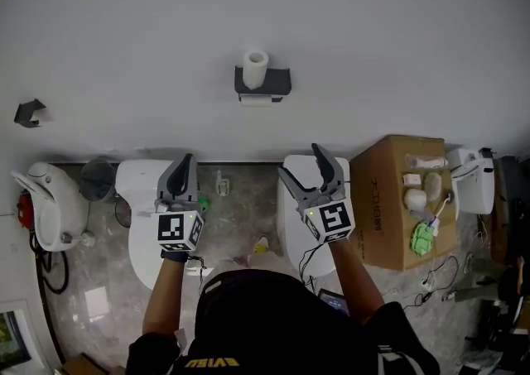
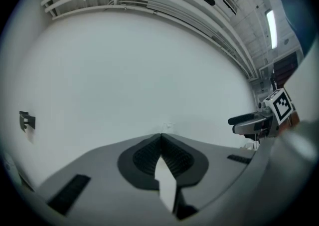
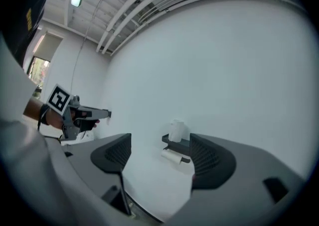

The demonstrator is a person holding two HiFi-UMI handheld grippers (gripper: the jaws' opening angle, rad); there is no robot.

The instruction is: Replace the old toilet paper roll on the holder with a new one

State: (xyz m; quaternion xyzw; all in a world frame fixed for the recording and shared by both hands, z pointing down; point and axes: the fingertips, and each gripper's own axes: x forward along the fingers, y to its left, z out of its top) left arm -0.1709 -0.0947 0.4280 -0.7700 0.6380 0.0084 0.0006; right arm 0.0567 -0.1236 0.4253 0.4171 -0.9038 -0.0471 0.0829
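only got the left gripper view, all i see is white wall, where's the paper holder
Observer: The holder is on the wall ahead, between the two grippers in the head view.
Operator: new roll anywhere
Observer: A full roll stands upright on top of the holder; a slimmer roll hangs under it.
Operator: right gripper ready
Observer: The right gripper has its fingers apart with nothing between them, and it faces the holder.
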